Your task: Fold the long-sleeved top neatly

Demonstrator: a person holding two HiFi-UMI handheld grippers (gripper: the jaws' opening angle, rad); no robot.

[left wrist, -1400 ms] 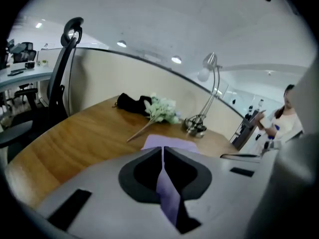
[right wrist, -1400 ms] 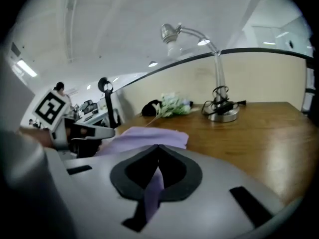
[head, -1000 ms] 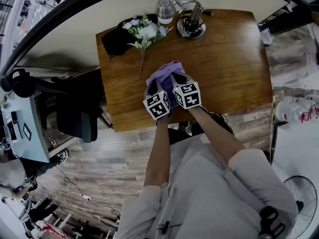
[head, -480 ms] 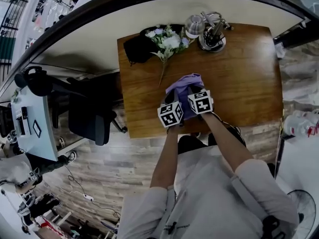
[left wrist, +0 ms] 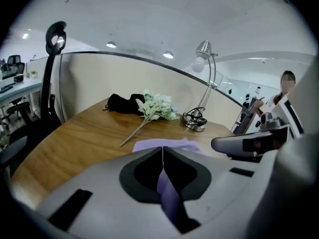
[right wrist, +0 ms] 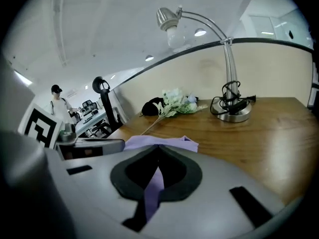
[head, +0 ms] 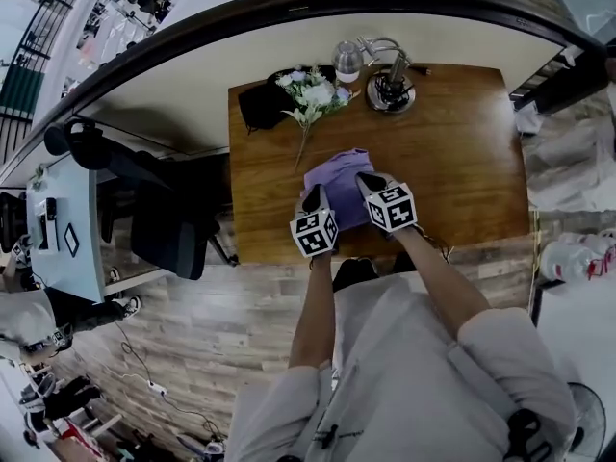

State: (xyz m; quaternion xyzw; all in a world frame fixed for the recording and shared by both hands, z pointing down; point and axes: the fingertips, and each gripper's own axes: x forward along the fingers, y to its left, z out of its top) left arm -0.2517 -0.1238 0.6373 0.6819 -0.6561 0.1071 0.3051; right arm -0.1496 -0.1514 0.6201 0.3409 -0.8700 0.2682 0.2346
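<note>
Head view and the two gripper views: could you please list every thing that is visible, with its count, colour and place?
top: one, purple, folded, near part of the table
table: one, brown wood, in front of the person
flowers: one bunch, white and green, far left of the table
bundle: one, black, far left corner, beside the flowers
lamp: one, silver, far edge of the table
chair: one, black, left of the table
sleeves: two, pale, on the person's arms
left tool: one, grey, shut on the top
right tool: one, grey, shut on the top
</note>
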